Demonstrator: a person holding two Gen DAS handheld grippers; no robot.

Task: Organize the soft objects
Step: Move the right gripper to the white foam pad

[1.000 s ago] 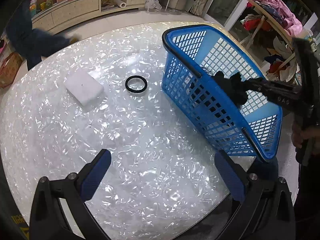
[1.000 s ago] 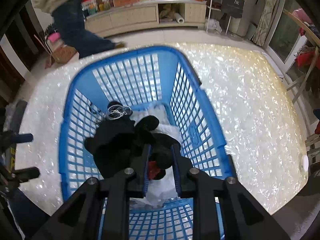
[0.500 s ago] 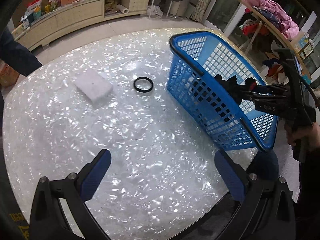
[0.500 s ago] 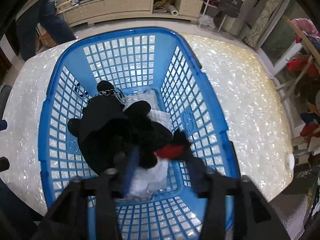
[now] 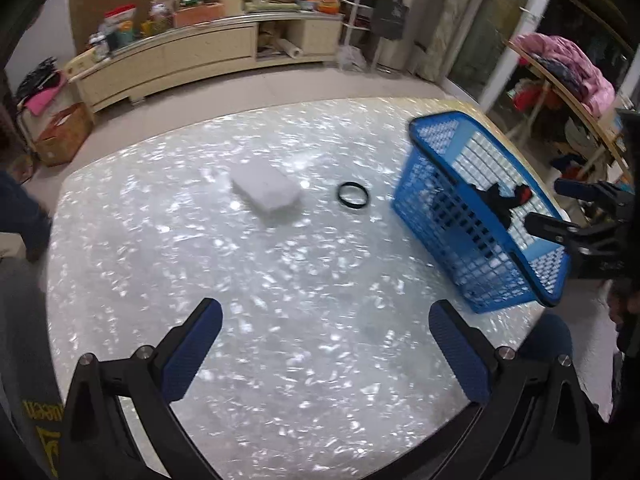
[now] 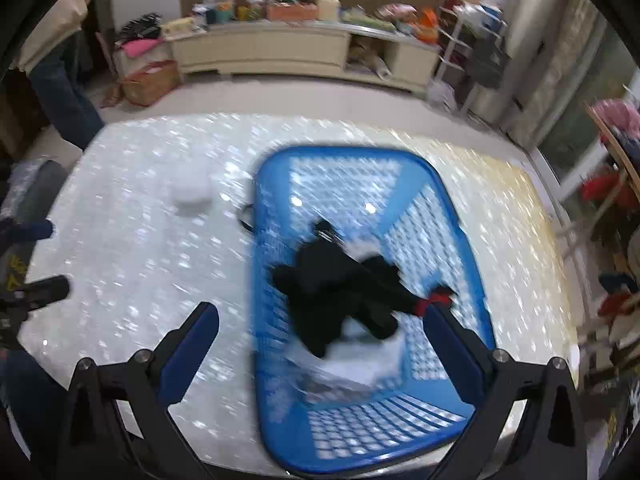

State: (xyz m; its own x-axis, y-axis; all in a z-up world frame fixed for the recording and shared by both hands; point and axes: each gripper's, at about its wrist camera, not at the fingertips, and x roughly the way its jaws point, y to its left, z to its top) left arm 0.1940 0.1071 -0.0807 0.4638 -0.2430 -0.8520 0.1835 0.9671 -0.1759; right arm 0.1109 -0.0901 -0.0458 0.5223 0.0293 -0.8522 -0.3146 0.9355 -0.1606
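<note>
A blue basket stands on the right side of the pearly table. Inside it lies a black plush toy with a red part, on top of a white cloth; the toy also shows in the left wrist view. My right gripper is open and empty above the basket's near end; in the left wrist view it shows at the right. My left gripper is open and empty over the table's near part. A white soft block and a black ring lie on the table.
The round table ends close behind the basket on the right. A long low cabinet with clutter stands at the back. A rack with pink clothes is at the far right. A person's leg is at the left.
My right gripper has opened, let go of the black plush toy into the basket and pulled back and up. My left gripper has also drawn back from the table.
</note>
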